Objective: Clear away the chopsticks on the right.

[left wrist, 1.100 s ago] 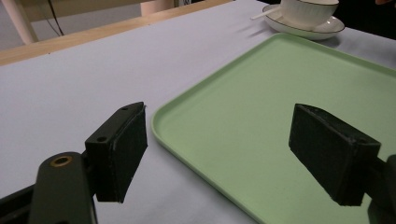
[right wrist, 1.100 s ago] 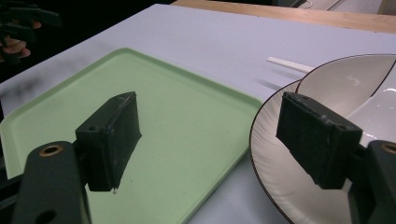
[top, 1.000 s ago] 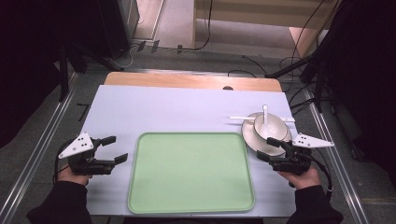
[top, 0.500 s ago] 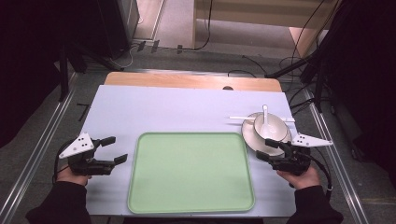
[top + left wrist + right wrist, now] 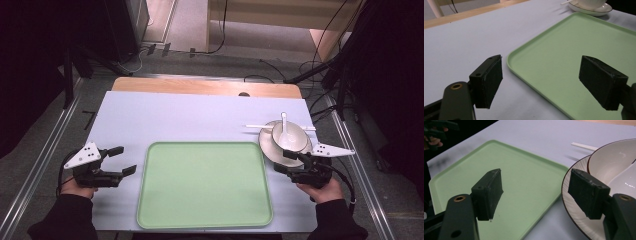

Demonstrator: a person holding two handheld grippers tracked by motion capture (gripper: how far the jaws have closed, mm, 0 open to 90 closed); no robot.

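While both grippers rest low on the pale tabletop [image 5: 200, 115], nothing is held in either; the left gripper [image 5: 122, 161] sits near the left edge, just left of the green tray [image 5: 205, 185], its jaws spread wide and empty, one of them hanging over the tray's near left rim in the left gripper view; the right gripper [image 5: 284, 162] lies at the near right, its jaws wide apart too, one over the tray's right edge and the other over the near rim of the plate [image 5: 574, 207], with nothing gripped between them. The plate stands at the right of the table, just beyond the tray's far right corner; a white bowl [image 5: 290, 137] sits on it, and a white spoon [image 5: 285, 127] rests in the bowl with its handle pointing far; a pair of white chopsticks [image 5: 257, 127] lies at the far side of the plate, their tips pointing left. The tray itself is bare, lying at the near middle of the table between the two hands.
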